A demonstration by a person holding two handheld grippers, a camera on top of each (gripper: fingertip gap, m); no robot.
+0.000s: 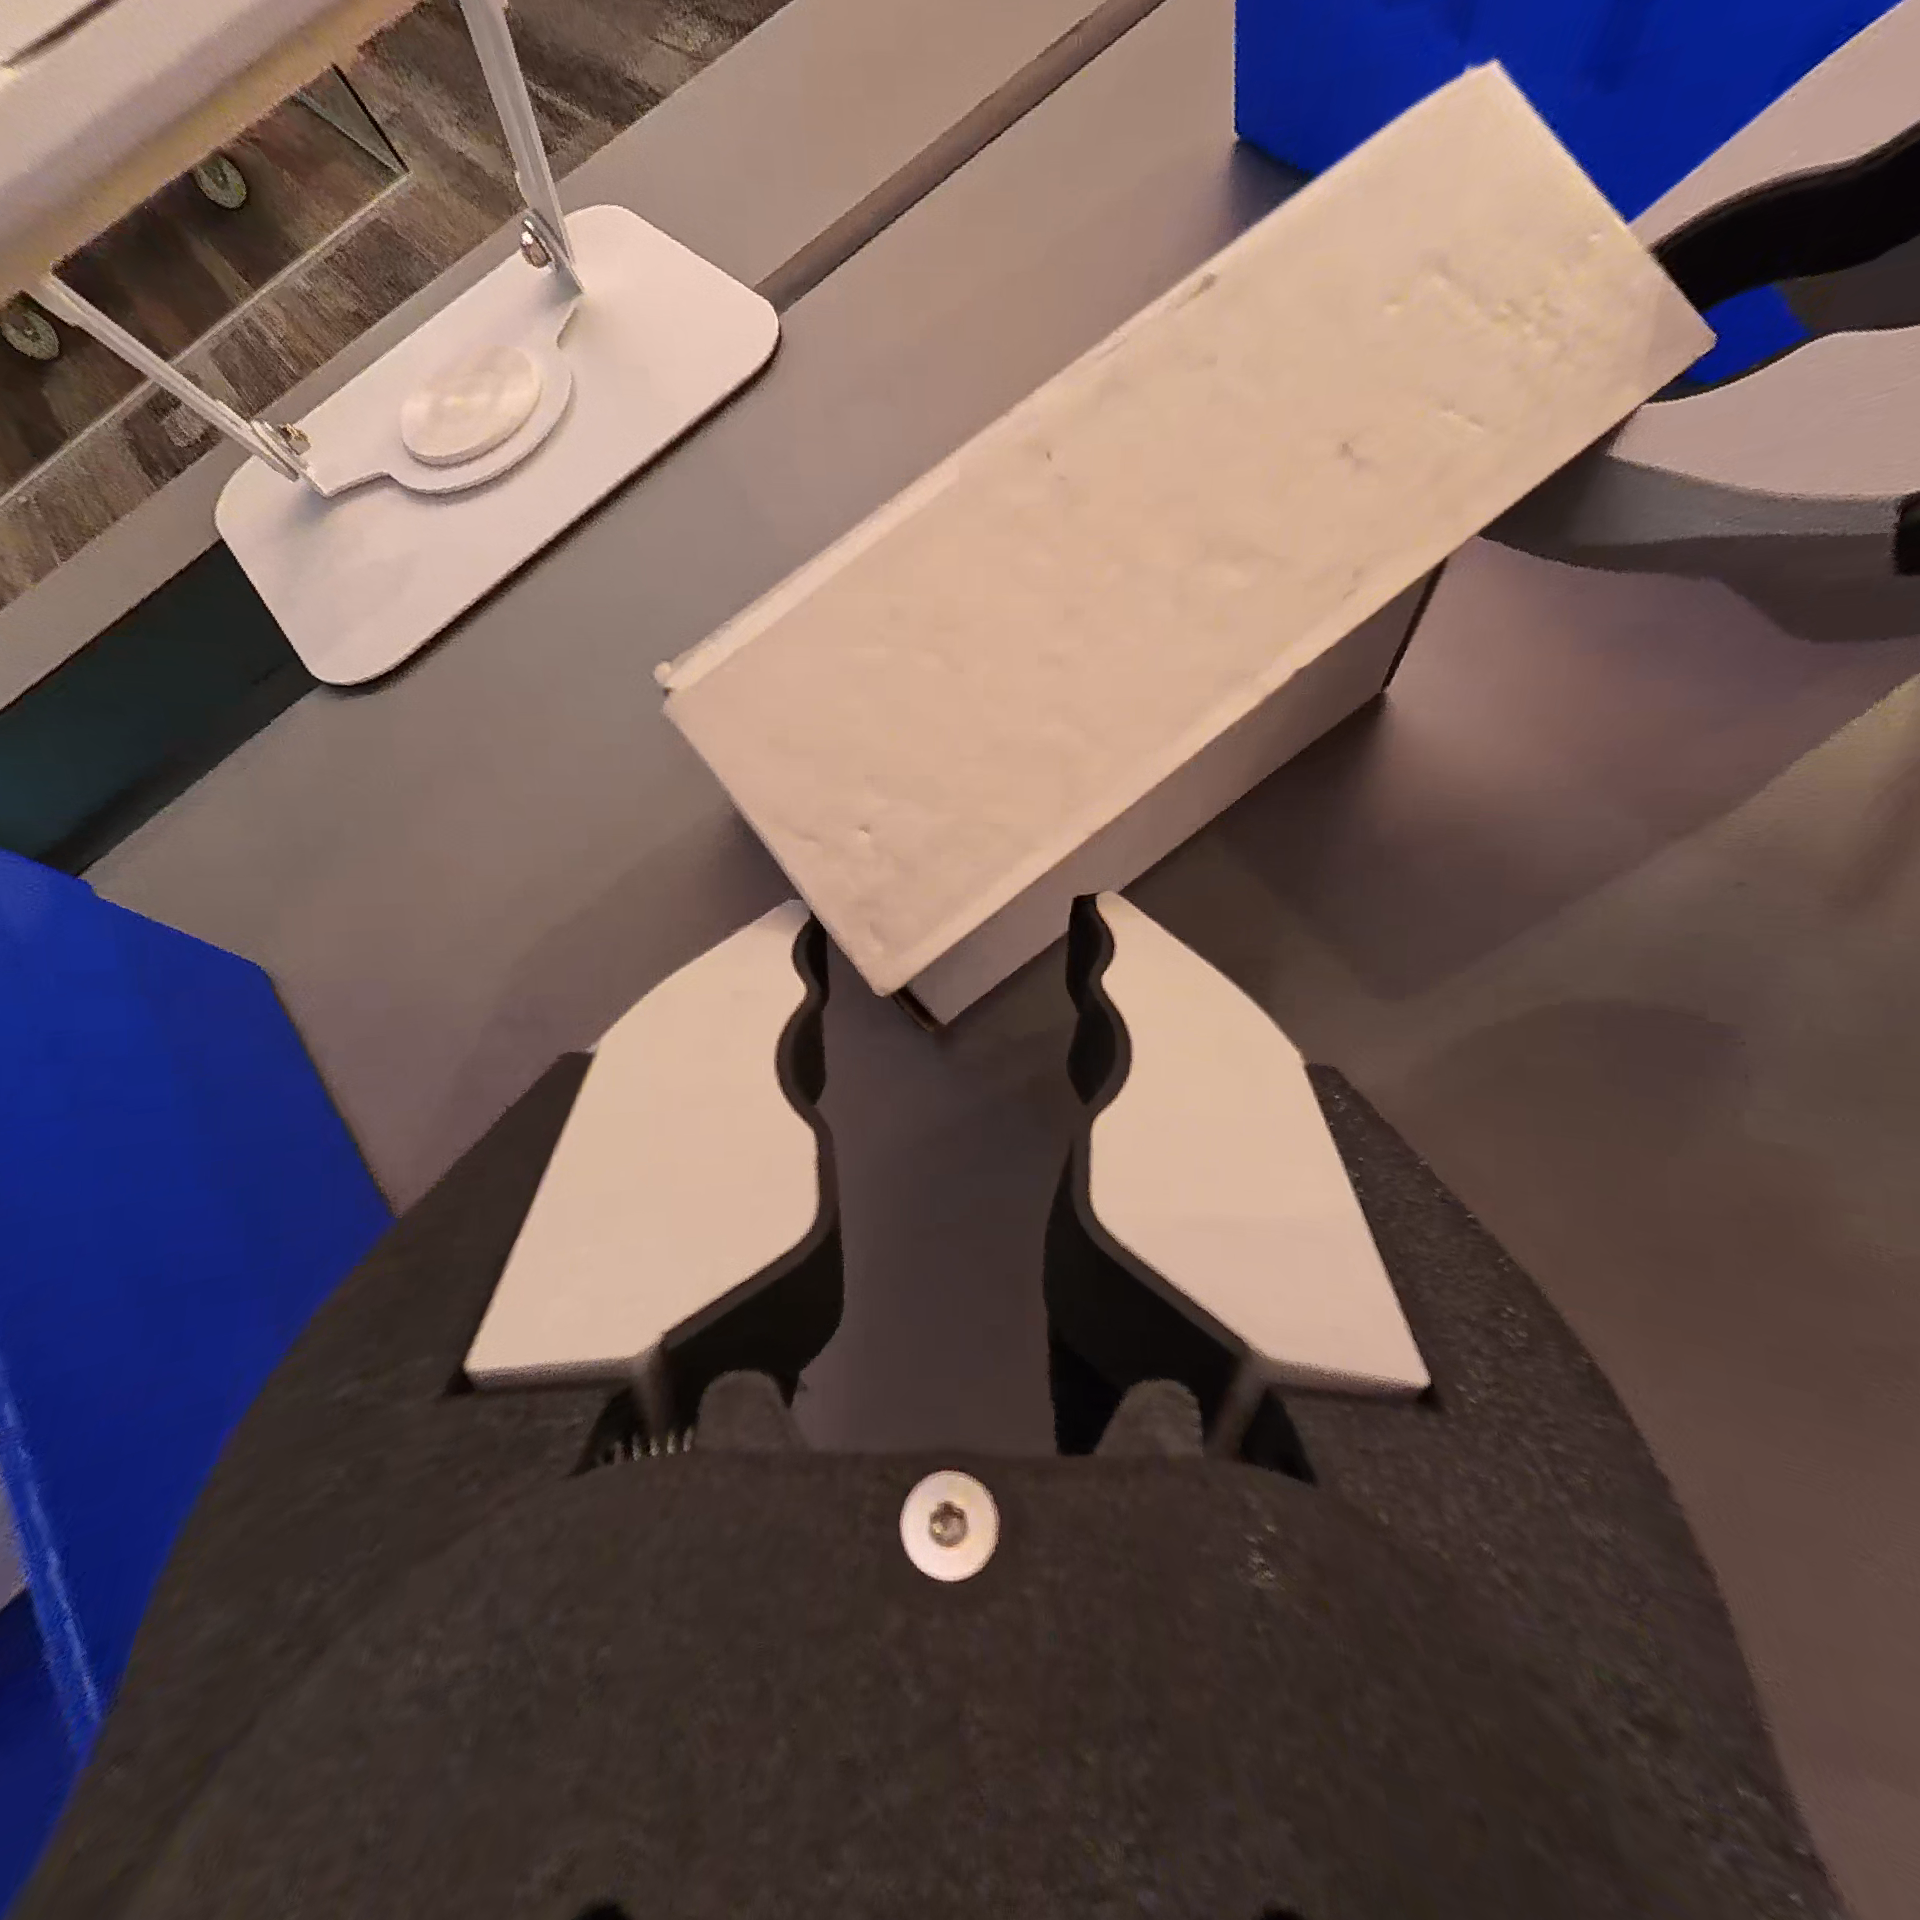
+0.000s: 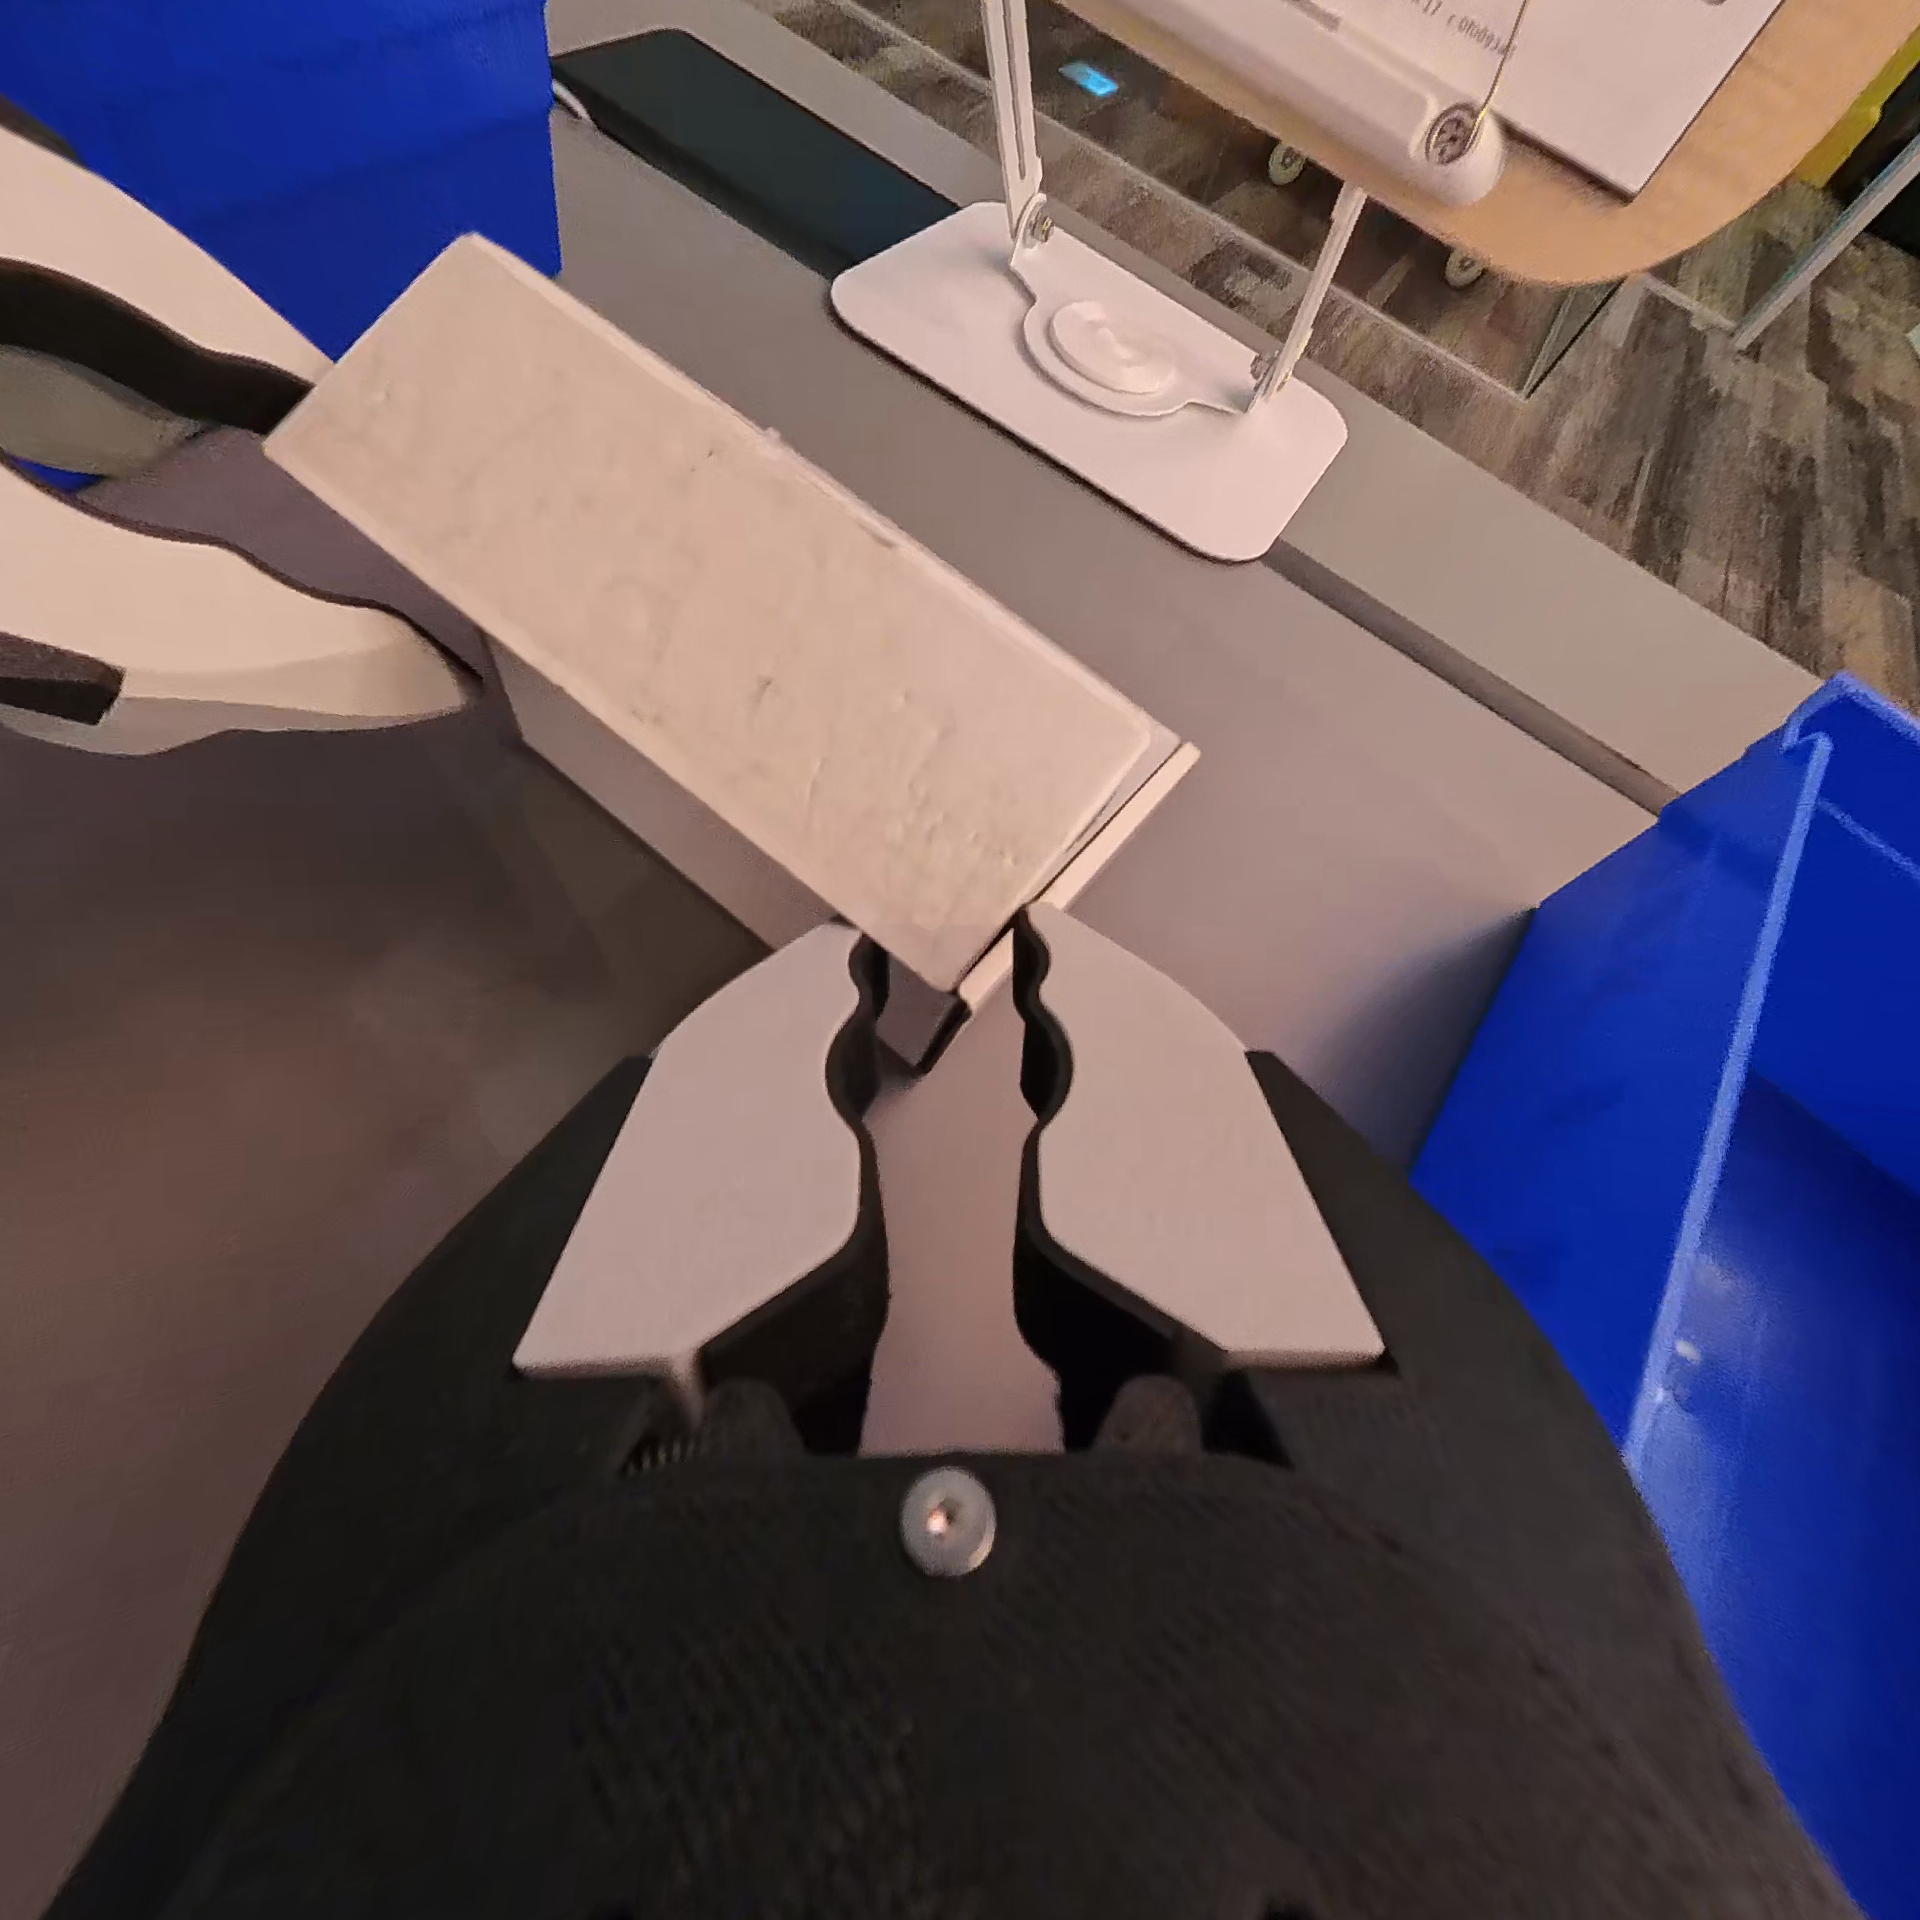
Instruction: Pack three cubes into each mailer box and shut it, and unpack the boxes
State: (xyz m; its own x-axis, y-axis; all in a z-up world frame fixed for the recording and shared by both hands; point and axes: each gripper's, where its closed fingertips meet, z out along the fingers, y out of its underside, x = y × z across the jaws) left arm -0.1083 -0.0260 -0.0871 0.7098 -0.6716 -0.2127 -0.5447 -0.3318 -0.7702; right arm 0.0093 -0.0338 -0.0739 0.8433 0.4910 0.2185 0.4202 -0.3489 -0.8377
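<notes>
A white mailer box (image 1: 1091, 623) with its lid down sits slantwise on the grey table (image 1: 416, 831). My left gripper (image 1: 948, 920) has the box's near corner between its fingertips, and both tips touch it. My right gripper (image 2: 943, 940) is closed on the opposite corner of the same box (image 2: 707, 634), lid and side flap between its tips. Each gripper also shows at the far end of the box in the other's view: the right one (image 1: 1704, 364) and the left one (image 2: 197, 468). No cubes are visible.
A white tablet stand (image 1: 499, 416) stands behind the box at the table's back edge; it also shows in the right wrist view (image 2: 1091, 384). Blue bins flank the work area: one at the left (image 1: 156, 1195), one behind (image 1: 1351, 73), one at the right (image 2: 1714, 1143).
</notes>
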